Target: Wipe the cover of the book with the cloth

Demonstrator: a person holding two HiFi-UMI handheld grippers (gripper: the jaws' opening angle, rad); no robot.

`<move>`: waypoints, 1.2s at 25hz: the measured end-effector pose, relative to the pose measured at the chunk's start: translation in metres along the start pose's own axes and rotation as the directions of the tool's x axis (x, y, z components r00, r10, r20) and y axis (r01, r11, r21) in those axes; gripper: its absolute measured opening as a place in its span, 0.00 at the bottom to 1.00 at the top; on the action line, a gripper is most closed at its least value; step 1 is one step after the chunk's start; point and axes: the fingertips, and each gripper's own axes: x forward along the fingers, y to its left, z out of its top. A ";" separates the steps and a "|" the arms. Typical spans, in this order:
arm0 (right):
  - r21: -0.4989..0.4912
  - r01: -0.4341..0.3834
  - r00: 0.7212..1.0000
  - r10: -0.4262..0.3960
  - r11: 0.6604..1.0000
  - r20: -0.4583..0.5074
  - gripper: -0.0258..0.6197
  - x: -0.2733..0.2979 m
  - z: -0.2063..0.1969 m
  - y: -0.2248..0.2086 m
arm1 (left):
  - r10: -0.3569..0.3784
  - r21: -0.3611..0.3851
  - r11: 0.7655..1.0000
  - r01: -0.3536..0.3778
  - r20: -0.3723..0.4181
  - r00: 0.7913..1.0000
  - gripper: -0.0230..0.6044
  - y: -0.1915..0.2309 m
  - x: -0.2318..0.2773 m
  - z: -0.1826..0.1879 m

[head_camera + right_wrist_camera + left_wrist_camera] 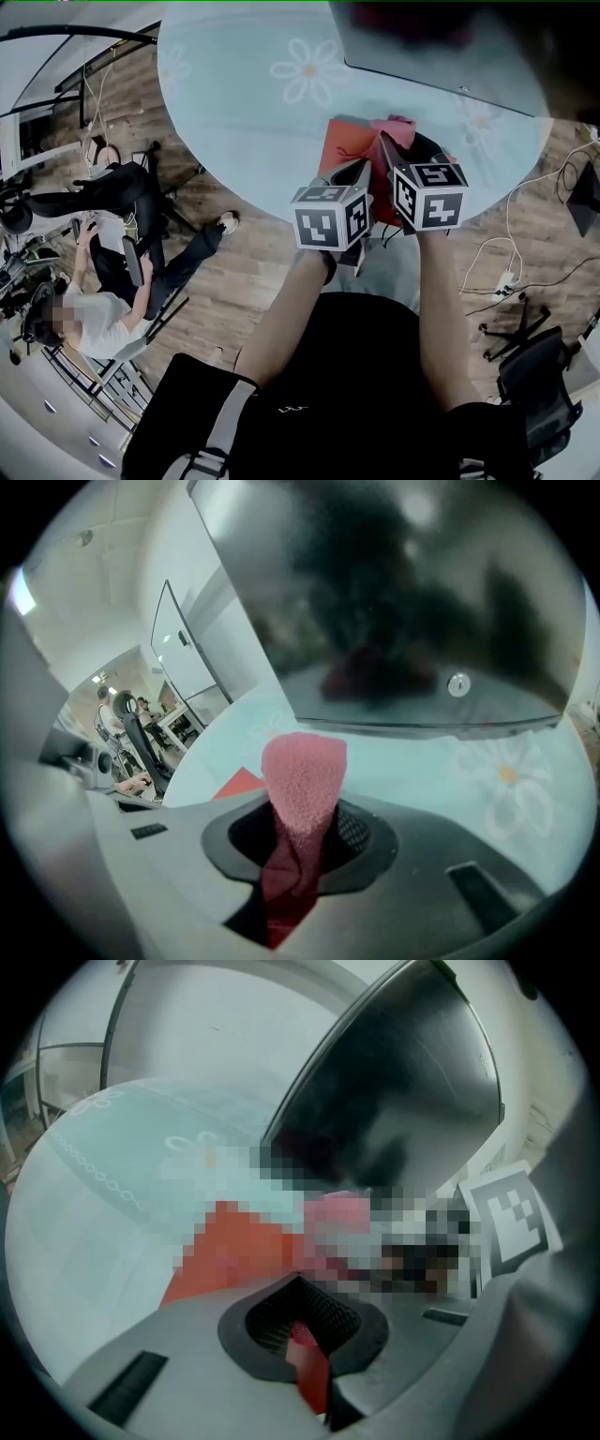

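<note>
Right gripper (298, 846) clamped on pink cloth (302, 771); left gripper (305, 1335) pinches an edge of the red book (339, 155); only my head view shows the book flat near the floral table (234, 122) rim, cloth on top.

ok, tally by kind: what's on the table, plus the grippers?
book: 1
cloth: 1
dark panel: 1
grippers: 2 (left gripper shut on the book, right gripper shut on the cloth)
total: 5
</note>
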 end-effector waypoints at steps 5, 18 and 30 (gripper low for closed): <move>0.013 0.008 1.000 -0.008 1.000 0.012 0.19 -0.009 -0.004 -0.011 | -0.009 0.019 1.000 0.010 -0.014 1.000 0.06 -0.010 0.008 -0.005; 0.053 0.051 0.998 -0.053 0.997 0.034 0.19 -0.035 -0.015 -0.046 | -0.048 0.079 0.996 0.053 -0.058 0.997 0.06 -0.044 0.029 -0.015; 0.107 0.061 0.995 -0.069 0.992 0.065 0.19 -0.056 -0.023 -0.075 | -0.091 0.136 0.985 0.104 -0.097 0.991 0.06 -0.078 0.044 -0.025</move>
